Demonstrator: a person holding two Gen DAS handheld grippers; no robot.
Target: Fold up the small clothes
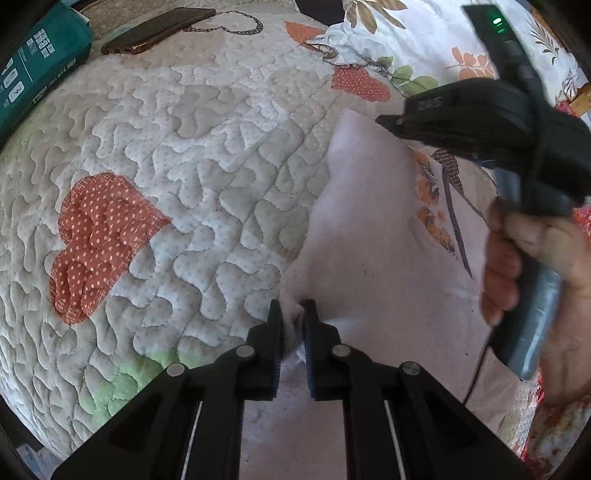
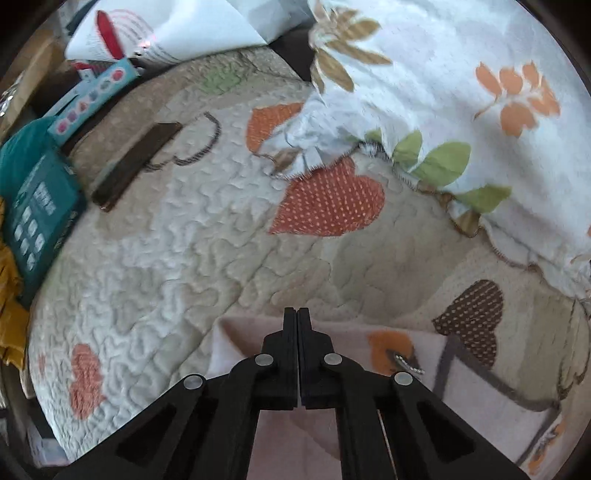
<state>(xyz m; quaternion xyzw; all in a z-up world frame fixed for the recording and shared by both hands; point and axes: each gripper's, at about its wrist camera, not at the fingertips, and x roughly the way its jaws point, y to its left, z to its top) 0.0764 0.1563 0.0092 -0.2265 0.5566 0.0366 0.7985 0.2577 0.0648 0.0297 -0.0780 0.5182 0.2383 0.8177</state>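
Note:
A small pale pink garment (image 1: pixel 369 240) with an orange and brown print lies on the quilted bedspread (image 1: pixel 184 155). At its near left edge a tuft of its fabric is bunched between the pads of my left gripper (image 1: pixel 293 314), which is shut on it. In the left wrist view a hand (image 1: pixel 517 266) holds my right gripper (image 1: pixel 384 120) over the garment's far corner. In the right wrist view the right gripper (image 2: pixel 297 314) has its jaws pressed together at the far edge of the garment (image 2: pixel 258 339). No fabric shows between them.
A floral blanket (image 2: pixel 443 92) is heaped at the back right. A dark phone (image 1: pixel 159 29), a chain (image 1: pixel 236 26) and a teal box (image 1: pixel 37 66) lie at the far left of the bedspread (image 2: pixel 184 229). Boxes and papers (image 2: pixel 103 77) crowd the far left corner.

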